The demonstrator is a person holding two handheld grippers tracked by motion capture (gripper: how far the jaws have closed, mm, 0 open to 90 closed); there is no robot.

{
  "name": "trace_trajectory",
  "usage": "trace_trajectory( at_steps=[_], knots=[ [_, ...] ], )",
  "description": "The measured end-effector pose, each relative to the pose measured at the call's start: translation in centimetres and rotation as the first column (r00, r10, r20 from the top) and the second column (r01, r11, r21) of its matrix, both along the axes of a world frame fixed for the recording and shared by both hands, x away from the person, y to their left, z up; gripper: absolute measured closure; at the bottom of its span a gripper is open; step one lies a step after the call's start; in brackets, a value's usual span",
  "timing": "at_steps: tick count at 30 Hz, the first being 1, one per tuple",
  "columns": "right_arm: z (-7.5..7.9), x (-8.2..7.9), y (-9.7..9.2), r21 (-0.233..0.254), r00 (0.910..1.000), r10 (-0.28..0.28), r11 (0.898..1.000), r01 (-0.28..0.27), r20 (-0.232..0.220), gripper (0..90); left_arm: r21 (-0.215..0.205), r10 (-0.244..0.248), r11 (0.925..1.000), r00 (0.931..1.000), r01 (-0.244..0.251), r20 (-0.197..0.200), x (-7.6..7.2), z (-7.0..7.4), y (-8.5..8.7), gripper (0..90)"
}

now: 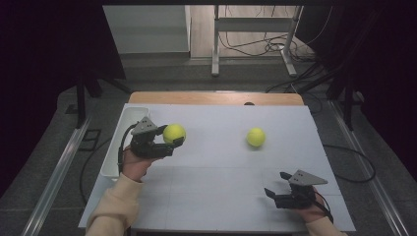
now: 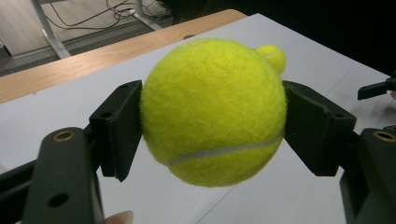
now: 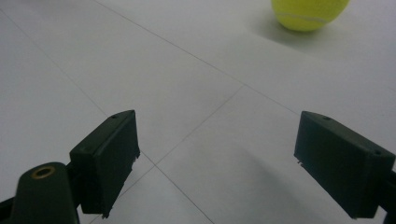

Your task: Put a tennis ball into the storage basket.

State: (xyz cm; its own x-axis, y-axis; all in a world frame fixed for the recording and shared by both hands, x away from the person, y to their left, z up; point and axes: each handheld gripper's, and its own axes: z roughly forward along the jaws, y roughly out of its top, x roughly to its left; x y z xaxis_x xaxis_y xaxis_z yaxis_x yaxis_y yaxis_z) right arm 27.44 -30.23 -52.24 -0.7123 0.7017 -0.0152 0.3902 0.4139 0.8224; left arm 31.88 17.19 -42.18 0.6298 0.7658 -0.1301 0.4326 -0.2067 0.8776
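Yellow-green felt bulges between the black jaws of the left gripper (image 1: 173, 142), which is clenched on a tennis ball (image 1: 174, 133); in the left gripper view the two pads press on the sides of that held ball (image 2: 213, 112), whose pale seam curves across its lower half. In the high view this gripper sits at about nine o'clock on the white table top (image 1: 221, 187), its grey three-cornered plate on top, a cable looping back past the person's left hand (image 1: 134, 164) and cream sleeve (image 1: 115, 206). Just beside it, toward nine o'clock, a long white tray (image 1: 109, 162) lies along the table's left edge.

At about five o'clock on the table, the right gripper (image 1: 278, 184) is released, its jaws standing wide apart over bare white surface with nothing between them, as the right gripper view (image 3: 212, 163) also shows. A second tennis ball (image 1: 255, 137) rests on the table well apart from both grippers, toward two o'clock from the table's middle; it peeps out behind the held ball in the left gripper view (image 2: 273, 56) and lies at one o'clock in the right gripper view (image 3: 308, 11).
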Motion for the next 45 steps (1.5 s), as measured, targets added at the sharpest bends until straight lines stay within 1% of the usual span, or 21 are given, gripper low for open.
trace_trajectory(
  at_steps=[6,7,12,13,17,20,21,22,23,26,28,37,40,45],
  knots=[
    [0.0,0.0,0.0,-0.001,1.0,-0.002,1.0,0.002,-0.001,14.1,-0.006,0.022,0.9997,0.9998,-0.022,0.0,0.2,-0.1,0.7,26.1],
    [0.0,0.0,0.0,0.004,1.0,0.0,1.0,0.0,0.001,14.1,-0.006,0.028,0.9996,0.9996,-0.028,-0.001,0.3,-0.1,0.8,26.1],
    [0.1,-0.1,-0.1,0.011,1.0,0.003,1.0,-0.003,0.009,14.0,-0.03,0.054,0.998,0.9985,-0.055,-0.005,0.6,0.0,1.3,26.1],
    [0.2,-0.1,-0.1,0.014,1.0,0.003,1.0,-0.004,0.009,14.1,-0.029,0.066,0.9974,0.9978,-0.066,-0.006,0.8,0.1,1.4,26.1],
    [0.2,-0.1,-0.1,0.018,0.9999,0.008,1.0,-0.008,0.012,14.0,-0.018,0.086,0.9962,0.9963,-0.086,-0.009,1.2,0.1,1.6,26.1],
    [0.3,-0.1,-0.2,0.019,0.9998,0.013,1.0,-0.013,0.016,14.1,-0.011,0.11,0.9938,0.9939,-0.11,-0.011,1.6,0.2,2.0,26.1],
    [0.3,-0.1,-0.2,0.021,0.9998,0.014,1.0,-0.015,0.016,14.1,-0.011,0.11,0.9938,0.9939,-0.11,-0.011,1.6,0.2,2.0,26.1],
    [0.3,-0.1,-0.2,0.022,0.9998,0.015,1.0,-0.016,0.015,14.1,-0.012,0.133,0.991,0.991,-0.133,-0.015,1.9,0.2,2.4,26.1],
    [0.3,-0.1,-0.2,0.022,0.9998,0.015,1.0,-0.016,0.015,14.1,-0.012,0.133,0.991,0.991,-0.133,-0.015,1.9,0.2,2.4,26.1],
    [0.3,-0.1,-0.1,0.023,0.9996,0.022,0.999,-0.022,0.017,14.1,-0.016,0.154,0.9878,0.9877,-0.155,-0.025,2.1,0.3,2.8,26.1],
    [0.4,-0.2,-0.1,0.025,0.9995,0.023,0.999,-0.024,0.019,14.2,-0.005,0.17,0.9854,0.9851,-0.17,-0.025,2.3,0.4,3.1,26.1],
    [0.4,-0.2,-0.1,0.021,0.9996,0.021,1.0,-0.021,0.02,14.2,-0.008,0.195,0.9808,0.9805,-0.195,-0.026,2.8,0.5,3.8,26.1],
    [0.3,-0.1,-0.1,0.02,0.9997,0.019,1.0,-0.02,0.017,14.2,0.012,0.199,0.9799,0.9795,-0.199,-0.029,3.0,0.4,3.9,26.1],
    [0.3,-0.1,-0.1,0.019,0.9997,0.018,1.0,-0.018,0.018,14.2,0.027,0.206,0.9784,0.9781,-0.205,-0.033,3.2,0.3,4.1,26.1]
  ],
)
